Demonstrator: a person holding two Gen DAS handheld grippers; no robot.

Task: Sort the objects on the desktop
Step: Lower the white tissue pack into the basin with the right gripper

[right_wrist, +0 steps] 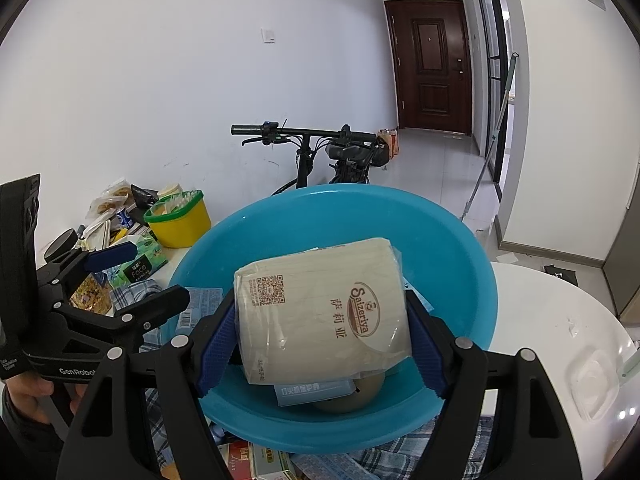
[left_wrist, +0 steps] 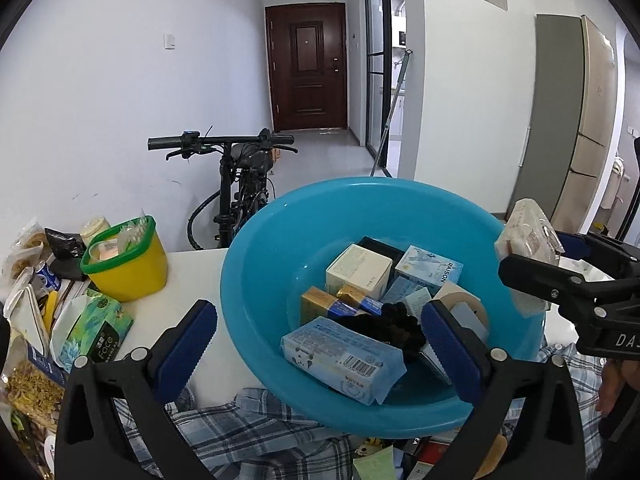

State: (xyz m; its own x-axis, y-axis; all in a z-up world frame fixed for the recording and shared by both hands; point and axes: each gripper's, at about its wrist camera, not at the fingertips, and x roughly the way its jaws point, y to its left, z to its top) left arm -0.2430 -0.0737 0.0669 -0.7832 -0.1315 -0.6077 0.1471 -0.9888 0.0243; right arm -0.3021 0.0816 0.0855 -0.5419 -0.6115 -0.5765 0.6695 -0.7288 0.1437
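The beige napkin pack (right_wrist: 324,312) sits crosswise between the blue pads of the right gripper (right_wrist: 322,340), its long axis running pad to pad and its printed face turned up toward the camera; the logo reads sideways, its top toward the right pad. Both pads press its short ends, so the right tongs are pinching the pack, held above the blue basin (right_wrist: 460,248), which lies straight ahead of and beneath the fingers.

The left gripper (left_wrist: 316,340) is spread as wide as it goes, with nothing between its pads; its right finger (left_wrist: 448,344) reaches over the basin's (left_wrist: 256,280) near rim, the left finger stands outside it over the white table (left_wrist: 192,272). Just ahead of these open pads, inside the basin, lies a light-blue tissue packet (left_wrist: 344,360) with its long axis slanting from near-right to far-left.

Counted in the basin from the left view: one tissue packet, one cream box (left_wrist: 358,270), one pale-blue box (left_wrist: 430,268), two gold-and-blue bars (left_wrist: 324,304), one dark bundle (left_wrist: 388,324). To the left of the left tongs stands one yellow tub (left_wrist: 128,264)
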